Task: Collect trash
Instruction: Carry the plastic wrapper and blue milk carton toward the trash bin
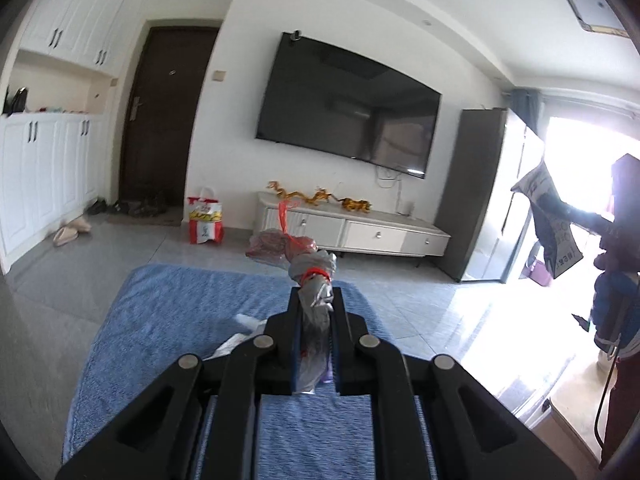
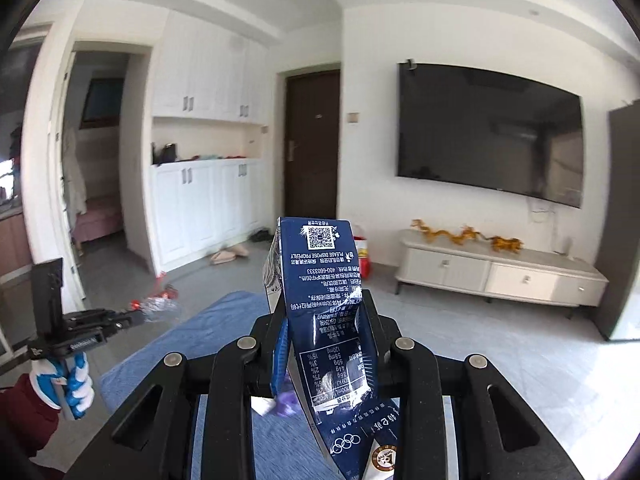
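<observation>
My left gripper (image 1: 316,300) is shut on a crumpled clear plastic wrapper (image 1: 310,276) with red trim, held up in the air above a blue towel-covered surface (image 1: 180,320). My right gripper (image 2: 324,300) is shut on a flattened dark blue milk carton (image 2: 324,292) with white print, held upright above the same blue surface (image 2: 224,332). The left gripper with its wrapper also shows at the left of the right wrist view (image 2: 136,316). The carton also shows at the right edge of the left wrist view (image 1: 548,220). White and purple scraps (image 2: 280,404) lie on the blue surface below.
A white TV cabinet (image 1: 360,232) stands under a wall-mounted TV (image 1: 348,108). A red and white bag (image 1: 205,220) sits on the grey tile floor by a dark door (image 1: 160,120). Slippers (image 1: 72,230) lie near white cupboards (image 1: 44,168). A dark tall cabinet (image 1: 472,196) stands at right.
</observation>
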